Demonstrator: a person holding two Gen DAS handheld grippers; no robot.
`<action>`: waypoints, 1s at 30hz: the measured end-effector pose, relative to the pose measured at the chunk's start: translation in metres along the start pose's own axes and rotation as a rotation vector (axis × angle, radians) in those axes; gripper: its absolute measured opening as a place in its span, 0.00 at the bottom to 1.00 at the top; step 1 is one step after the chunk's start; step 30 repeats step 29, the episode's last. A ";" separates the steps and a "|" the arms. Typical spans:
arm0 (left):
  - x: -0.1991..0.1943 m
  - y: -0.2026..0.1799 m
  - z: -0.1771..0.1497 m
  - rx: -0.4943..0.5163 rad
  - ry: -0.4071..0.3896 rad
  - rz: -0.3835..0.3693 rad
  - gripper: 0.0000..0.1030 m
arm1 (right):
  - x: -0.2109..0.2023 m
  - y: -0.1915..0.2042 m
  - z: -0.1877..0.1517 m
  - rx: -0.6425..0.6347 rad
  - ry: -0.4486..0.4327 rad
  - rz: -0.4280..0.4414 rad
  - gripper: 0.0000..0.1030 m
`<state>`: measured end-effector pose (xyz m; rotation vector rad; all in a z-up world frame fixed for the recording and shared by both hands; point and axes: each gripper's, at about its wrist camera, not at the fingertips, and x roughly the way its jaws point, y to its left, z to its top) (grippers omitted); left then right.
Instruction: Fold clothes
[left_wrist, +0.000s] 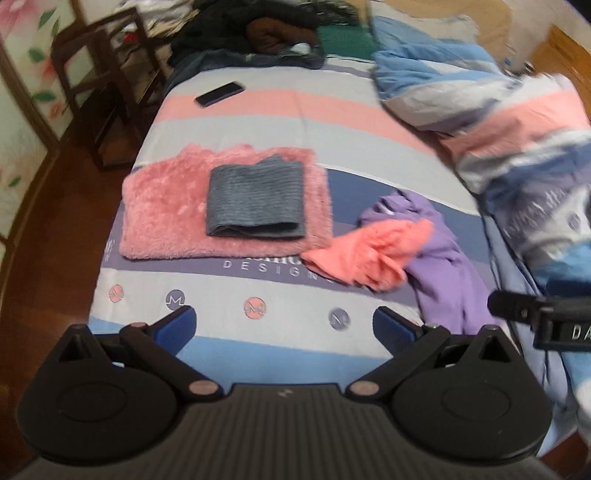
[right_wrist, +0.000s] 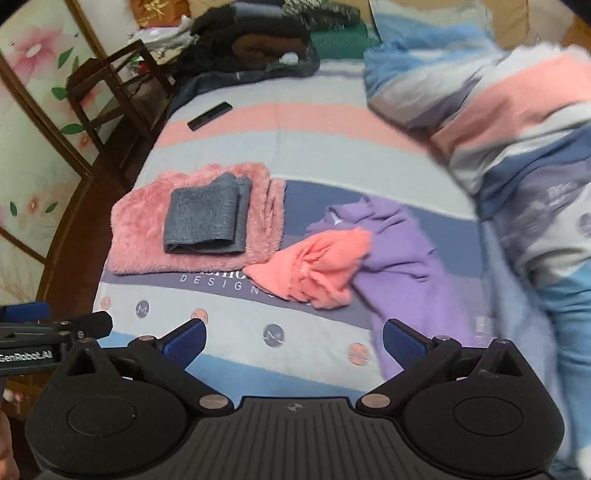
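A folded grey knit (left_wrist: 255, 201) (right_wrist: 207, 221) lies on top of a folded fluffy pink garment (left_wrist: 162, 218) (right_wrist: 140, 236) on the striped bed (left_wrist: 295, 122) (right_wrist: 295, 147). To their right lie a crumpled coral garment (left_wrist: 369, 254) (right_wrist: 317, 266) and an unfolded purple garment (left_wrist: 443, 266) (right_wrist: 406, 258), the coral one partly on the purple. My left gripper (left_wrist: 284, 325) is open and empty above the near bed edge. My right gripper (right_wrist: 293, 341) is open and empty, its right finger over the purple garment's lower edge.
A dark phone (left_wrist: 219, 94) (right_wrist: 209, 115) lies farther up the bed. A bunched striped quilt (left_wrist: 498, 122) (right_wrist: 498, 110) fills the right side. Dark clothes (left_wrist: 258, 33) (right_wrist: 258, 40) are heaped at the far end. A wooden chair (left_wrist: 103, 92) (right_wrist: 110, 92) stands left, over the wooden floor.
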<state>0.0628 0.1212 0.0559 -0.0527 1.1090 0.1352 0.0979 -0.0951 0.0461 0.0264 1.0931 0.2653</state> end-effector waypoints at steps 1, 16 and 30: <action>-0.012 -0.008 -0.004 0.013 -0.002 0.004 1.00 | -0.012 -0.002 -0.004 -0.011 -0.010 -0.016 1.00; -0.070 -0.076 -0.065 0.101 -0.019 0.053 1.00 | -0.049 -0.021 -0.073 -0.031 0.061 -0.052 1.00; -0.073 -0.079 -0.082 0.102 -0.045 0.082 1.00 | -0.071 -0.012 -0.086 -0.112 -0.051 -0.105 1.00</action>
